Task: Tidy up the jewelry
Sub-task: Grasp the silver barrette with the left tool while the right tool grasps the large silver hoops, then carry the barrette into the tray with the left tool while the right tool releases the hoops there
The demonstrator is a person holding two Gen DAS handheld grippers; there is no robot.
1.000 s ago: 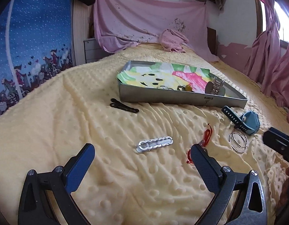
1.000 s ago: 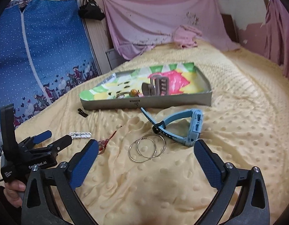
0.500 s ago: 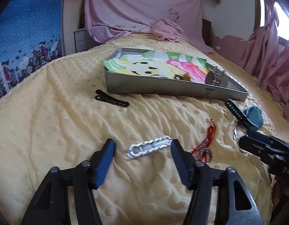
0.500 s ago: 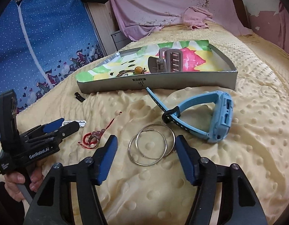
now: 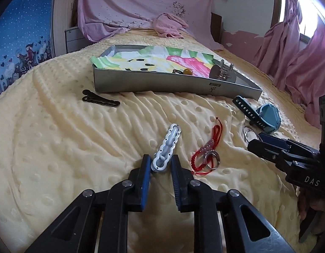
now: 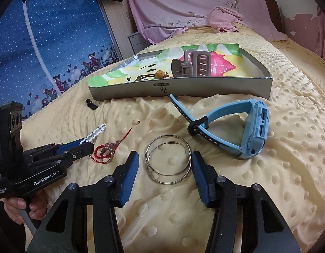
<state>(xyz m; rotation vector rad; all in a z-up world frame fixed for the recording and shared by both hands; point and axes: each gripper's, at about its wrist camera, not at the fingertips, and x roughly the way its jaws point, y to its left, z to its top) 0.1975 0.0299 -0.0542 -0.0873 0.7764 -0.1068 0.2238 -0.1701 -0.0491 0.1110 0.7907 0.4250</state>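
Both grippers have dropped toward the bed [image 5: 57, 147] since a second ago, and both sets of jaws, wide then, are closing. The left gripper [image 5: 160, 164] now has the near end of the white clip [image 5: 166, 147] between its jaws; the blue pads sit right against its sides, so it looks pinched or a hair short of it (the clip has also swung from lying crosswise to pointing away from the jaws, which suggests contact). The right gripper [image 6: 165, 162] straddles the hoops [image 6: 168, 161], two wire rings lying flat between its jaws, with small gaps at each pad, so nothing is gripped there yet. Beyond the left jaws and to their right lies the red cord with a ring [image 5: 206, 149]; beyond the right jaws and to their right, the blue watch [image 6: 244, 130]. The tray [image 6: 204, 88] sits well beyond both, already holding a claw clip [image 6: 190, 64] and a bead tie [image 6: 159, 73]. A black clip [image 5: 100, 100] lies far beyond the left jaws, to their left. So two pickups look to be starting at once, each probably bound for the tray.
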